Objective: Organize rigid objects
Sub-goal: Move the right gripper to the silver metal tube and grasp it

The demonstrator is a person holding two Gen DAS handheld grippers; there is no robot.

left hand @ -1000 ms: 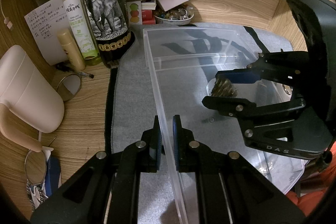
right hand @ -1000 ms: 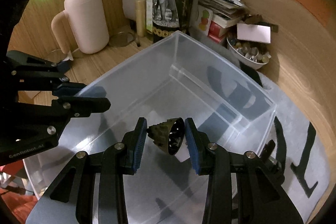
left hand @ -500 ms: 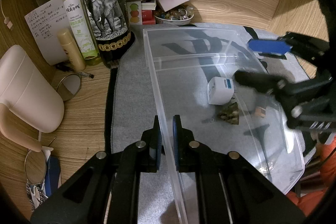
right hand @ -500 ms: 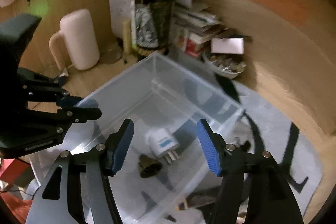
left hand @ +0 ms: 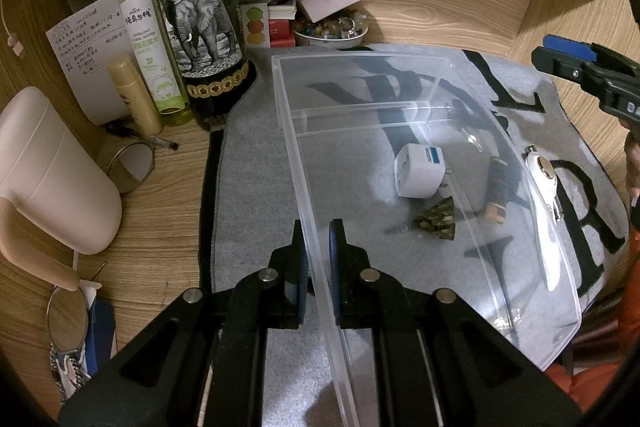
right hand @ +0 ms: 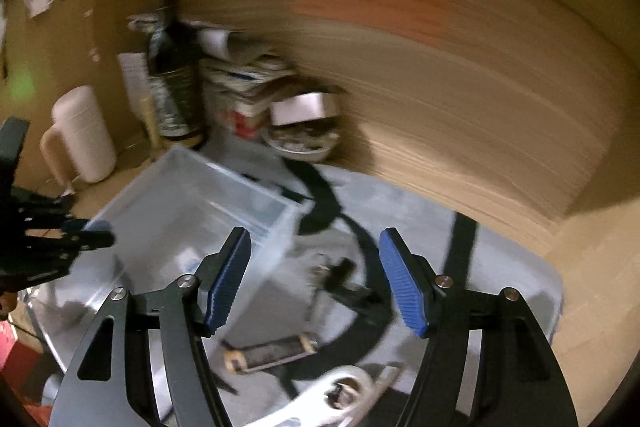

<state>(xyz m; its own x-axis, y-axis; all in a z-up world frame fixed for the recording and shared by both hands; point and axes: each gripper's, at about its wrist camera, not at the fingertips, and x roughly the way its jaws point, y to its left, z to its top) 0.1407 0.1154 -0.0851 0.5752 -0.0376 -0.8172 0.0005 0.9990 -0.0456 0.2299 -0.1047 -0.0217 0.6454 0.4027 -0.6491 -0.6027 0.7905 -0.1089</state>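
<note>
Nearest, the left tool (left hand: 316, 259) is pressed together on the near left wall of a clear plastic bin (left hand: 400, 107), steadying it on a grey mat (left hand: 248, 187) that covers the wooden tabletop (left hand: 160, 227). Inside the bin lie a white plug adapter (left hand: 418, 171) and, just nearer, a small dark cone-shaped piece (left hand: 438, 219). To the right, outside the bin on the mat, lie a dark cylinder with tan ends (right hand: 268, 353), a white clip-like tool (right hand: 340, 395) and, farther off, a dark metal piece (right hand: 340, 279), too blurred to name. The right tool (right hand: 316, 283) hangs above these, its jaws spreading wider with nothing between them. The sorting looks partway done; the next move likely means lowering the right tool over one loose piece. Farther left stand a dark elephant-label bottle (left hand: 200, 27) and a pale jug (left hand: 52, 179).
</note>
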